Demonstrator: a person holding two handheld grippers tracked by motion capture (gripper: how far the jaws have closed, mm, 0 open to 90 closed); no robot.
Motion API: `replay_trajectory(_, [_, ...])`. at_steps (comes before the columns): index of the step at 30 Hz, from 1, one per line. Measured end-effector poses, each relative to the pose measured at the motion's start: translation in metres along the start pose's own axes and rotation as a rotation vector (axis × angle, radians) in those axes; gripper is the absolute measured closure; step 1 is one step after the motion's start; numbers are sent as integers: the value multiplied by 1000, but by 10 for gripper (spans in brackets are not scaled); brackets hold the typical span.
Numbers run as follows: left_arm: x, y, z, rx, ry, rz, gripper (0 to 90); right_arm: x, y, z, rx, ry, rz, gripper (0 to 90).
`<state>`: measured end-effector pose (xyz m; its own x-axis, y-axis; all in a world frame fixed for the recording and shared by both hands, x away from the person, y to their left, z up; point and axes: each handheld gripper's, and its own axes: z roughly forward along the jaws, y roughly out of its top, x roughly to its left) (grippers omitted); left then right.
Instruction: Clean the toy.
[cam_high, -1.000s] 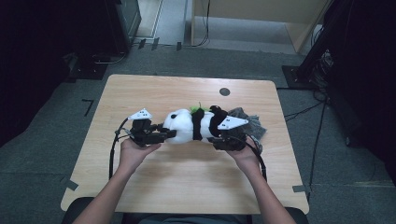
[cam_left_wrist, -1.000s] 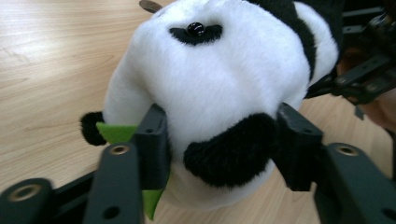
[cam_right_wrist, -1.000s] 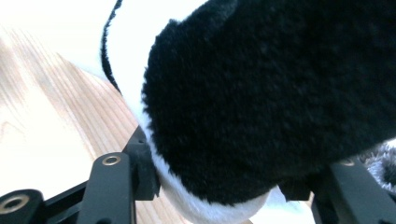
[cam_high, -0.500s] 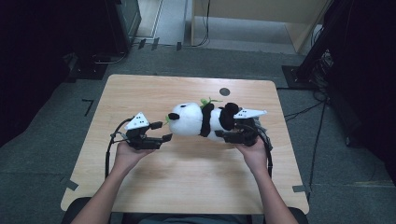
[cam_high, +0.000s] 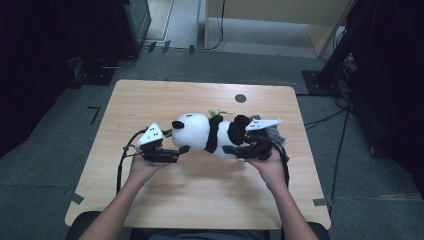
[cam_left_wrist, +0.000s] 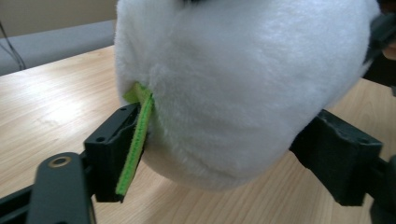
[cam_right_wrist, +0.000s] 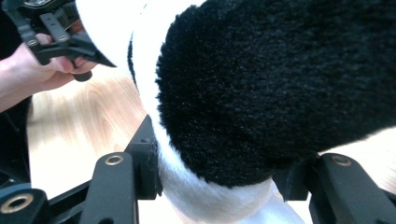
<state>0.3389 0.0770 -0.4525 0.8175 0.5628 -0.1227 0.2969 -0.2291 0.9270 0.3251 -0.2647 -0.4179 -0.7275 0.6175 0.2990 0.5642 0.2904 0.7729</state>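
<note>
A black-and-white panda plush (cam_high: 200, 132) lies lengthwise at the middle of the wooden table (cam_high: 200, 200), its head to the left. My left gripper (cam_high: 181, 149) is at the head. In the left gripper view the white head (cam_left_wrist: 243, 84) bulges between the jaws of my left gripper (cam_left_wrist: 224, 154), which have just been opening. A green felt leaf (cam_left_wrist: 135, 140) lies against the left pad. My right gripper (cam_high: 231, 149) is shut on the panda's rear. In the right gripper view my right gripper (cam_right_wrist: 219, 172) pinches a black limb (cam_right_wrist: 280, 84) and some white fur.
A small black round mark (cam_high: 240, 98) sits near the table's far edge. Something grey and crumpled (cam_high: 272, 134) lies behind the right hand. Another green sprig (cam_high: 217, 112) pokes up behind the panda. The other hand with its gripper (cam_right_wrist: 51, 32) shows in the right gripper view.
The right gripper swung the panda a little to the right, then back towards the left gripper. The left gripper stayed put, and the head now sits between its jaws.
</note>
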Motion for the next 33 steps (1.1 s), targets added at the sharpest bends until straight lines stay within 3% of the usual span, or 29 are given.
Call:
replay_trajectory(4, [1, 2, -1, 35, 5, -70, 409, -1, 0, 3, -4, 10, 26, 448])
replay_trajectory(7, [0, 4, -2, 55, 13, -98, 527, -4, -1, 7, 1, -10, 36, 389])
replay_trajectory(10, [1, 8, -4, 53, -2, -122, 588, -9, -2, 7, -17, -22, 42, 297])
replay_trajectory(12, [4, 10, -6, 50, -10, -155, 597, -13, -4, 5, -51, -23, 27, 248])
replay_trajectory(14, [9, 10, -8, 47, -13, -197, 605, -15, -8, 3, -91, -33, -18, 239])
replay_trajectory(17, [16, 10, -14, 47, -5, -232, 621, -15, -12, 3, -101, -54, -67, 232])
replay_trajectory(21, [29, 11, -24, 15, -21, -317, 624, -14, -14, 3, -84, -96, -105, 214])
replay_trajectory(24, [30, 12, -27, -5, -39, -336, 622, -14, -19, 8, -90, -42, -111, 204])
replay_trajectory(29, [28, 12, -22, -4, -73, -385, 617, -8, -21, 19, -39, -18, -130, 256])
replay_trajectory(33, [25, 11, -15, 8, -89, -418, 609, -2, -22, 23, -15, -68, -157, 313])
